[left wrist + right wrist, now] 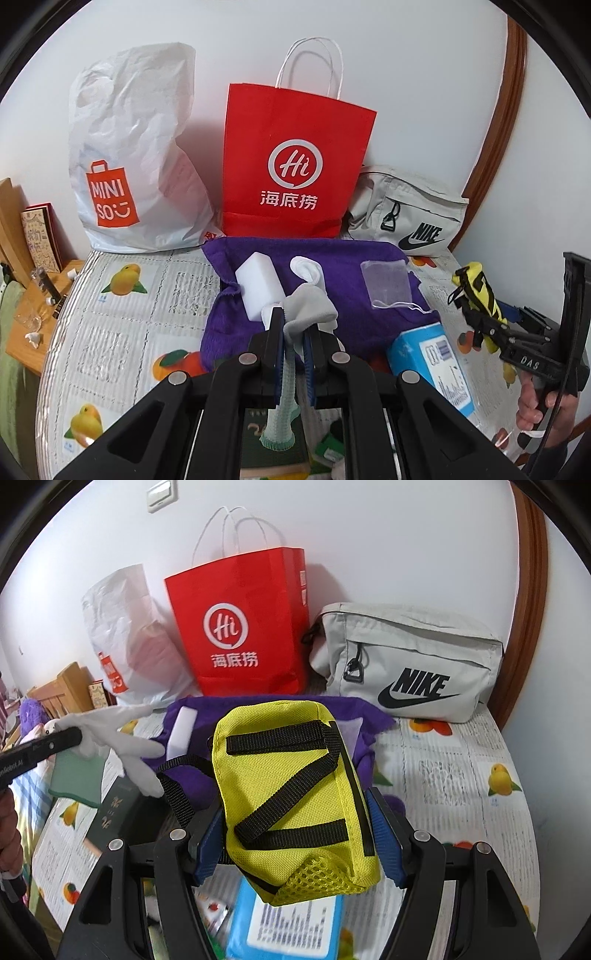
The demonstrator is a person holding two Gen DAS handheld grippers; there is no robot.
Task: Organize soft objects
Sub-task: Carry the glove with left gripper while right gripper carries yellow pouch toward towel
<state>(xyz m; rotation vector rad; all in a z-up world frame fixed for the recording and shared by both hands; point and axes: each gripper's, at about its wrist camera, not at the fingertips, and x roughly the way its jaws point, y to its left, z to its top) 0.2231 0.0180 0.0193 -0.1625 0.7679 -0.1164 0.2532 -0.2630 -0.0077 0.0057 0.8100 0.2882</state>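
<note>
The grey glove (308,308) hung pinched in the left gripper (295,332), its jaws pressed together above the purple cloth (351,258). The right gripper (299,834) clamped the yellow pouch (295,794), raised over the table (461,775).

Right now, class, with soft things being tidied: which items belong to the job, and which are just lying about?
In the job:
- grey glove, clamped in the left hand-held gripper
- yellow pouch, gripped by the right hand-held gripper
- purple towel

Lying about:
- blue box
- dark green book
- glass
</note>
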